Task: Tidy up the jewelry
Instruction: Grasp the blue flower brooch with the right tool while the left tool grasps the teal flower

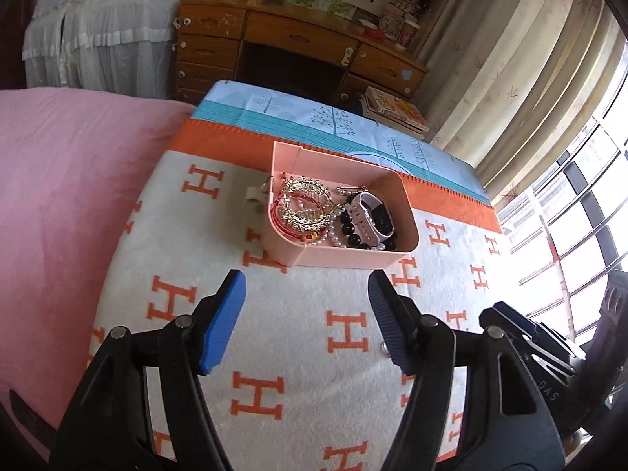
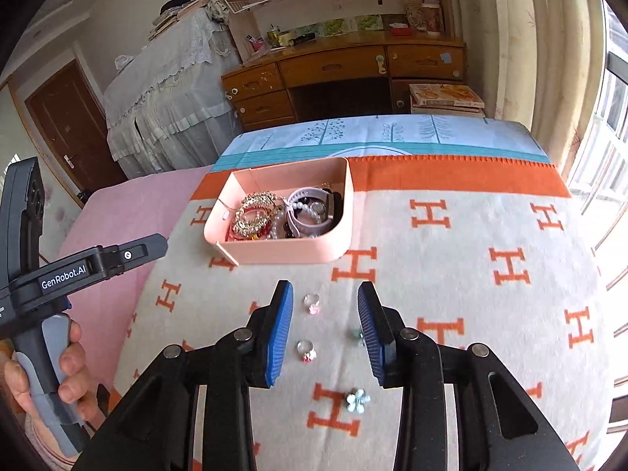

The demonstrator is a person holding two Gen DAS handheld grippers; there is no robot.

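Note:
A pink open box (image 1: 345, 256) (image 2: 290, 253) stands on the H-patterned blanket (image 1: 314, 353). It holds a gold comb (image 1: 302, 204), a white watch (image 1: 373, 212), and black, pearl and red bracelets. My left gripper (image 1: 306, 279) hovers open just short of the box, with nothing between its fingers. My right gripper (image 2: 325, 287) is open over loose pieces on the blanket. A pink-stone ring (image 2: 311, 303) and a second ring (image 2: 307, 350) show in the gap between its fingers. A pale blue flower piece (image 2: 357, 399) lies nearer, and another (image 2: 355, 333) is half hidden by the right finger.
A small white piece (image 1: 255, 201) lies against the box's left side. A pink sheet (image 1: 59, 196) covers the bed to the left. A wooden desk (image 2: 345, 66) and stacked books (image 2: 445, 98) stand beyond the bed's end, windows to the right. A hand (image 2: 47, 373) holds the left gripper's handle.

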